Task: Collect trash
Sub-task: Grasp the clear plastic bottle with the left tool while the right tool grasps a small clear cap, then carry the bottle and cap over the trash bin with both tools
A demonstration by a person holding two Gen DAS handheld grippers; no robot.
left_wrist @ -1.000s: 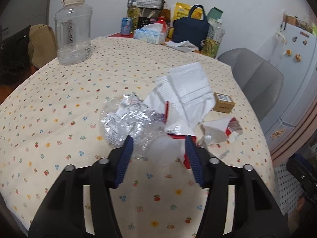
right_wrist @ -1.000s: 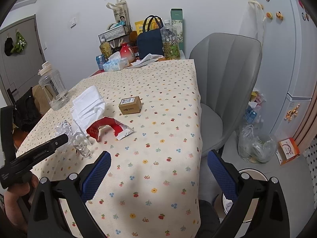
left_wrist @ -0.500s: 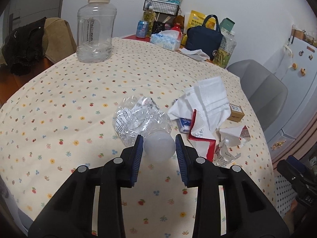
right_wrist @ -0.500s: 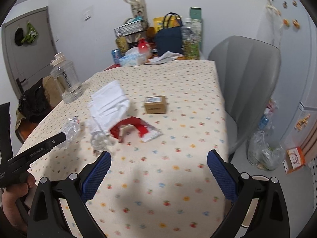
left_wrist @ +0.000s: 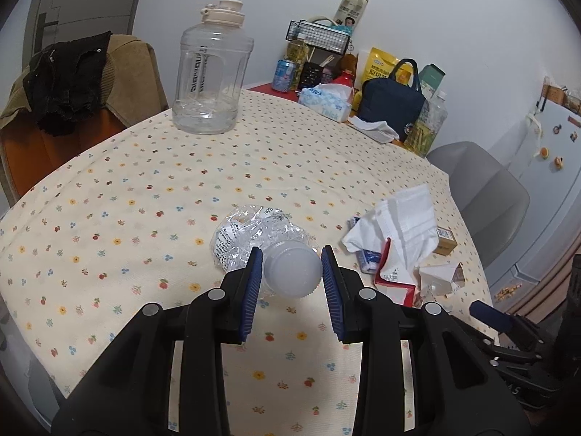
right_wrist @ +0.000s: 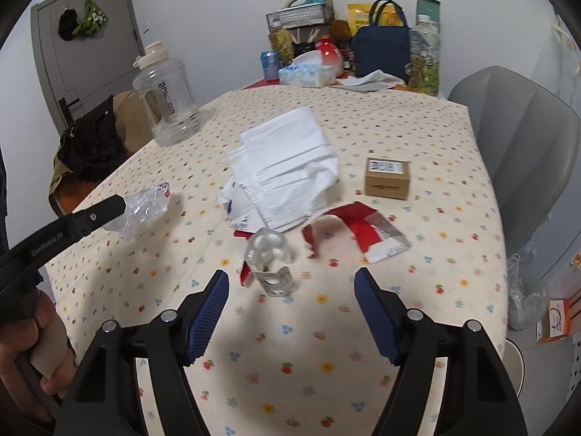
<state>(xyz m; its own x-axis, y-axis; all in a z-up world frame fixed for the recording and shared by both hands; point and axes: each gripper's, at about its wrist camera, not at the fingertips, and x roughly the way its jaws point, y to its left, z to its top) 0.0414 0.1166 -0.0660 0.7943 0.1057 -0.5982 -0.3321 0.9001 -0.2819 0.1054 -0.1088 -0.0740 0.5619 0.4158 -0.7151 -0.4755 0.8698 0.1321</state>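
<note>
My left gripper (left_wrist: 290, 276) is shut on a crushed clear plastic bottle (left_wrist: 254, 239), gripping its white base and holding it above the flowered tablecloth (left_wrist: 120, 218). In the right wrist view the bottle (right_wrist: 145, 210) hangs off the table at the left. My right gripper (right_wrist: 292, 290) is open and empty, just short of a clear blister pack with white pellets (right_wrist: 268, 250). Behind that lie a white face mask (right_wrist: 287, 170), a torn red and white wrapper (right_wrist: 366, 229) and a small brown box (right_wrist: 387, 177).
A big clear water jug (left_wrist: 210, 72) stands at the far left of the table. A tissue box (left_wrist: 325, 100), navy bag (left_wrist: 392, 105) and bottles crowd the back edge. A grey chair (right_wrist: 523, 152) stands at the right side, bags on the floor beyond it (right_wrist: 526, 290).
My left gripper closed on the crushed bottle and lifted it off the table. My right gripper swung left and forward toward the blister pack, and its jaws narrowed but stay open.
</note>
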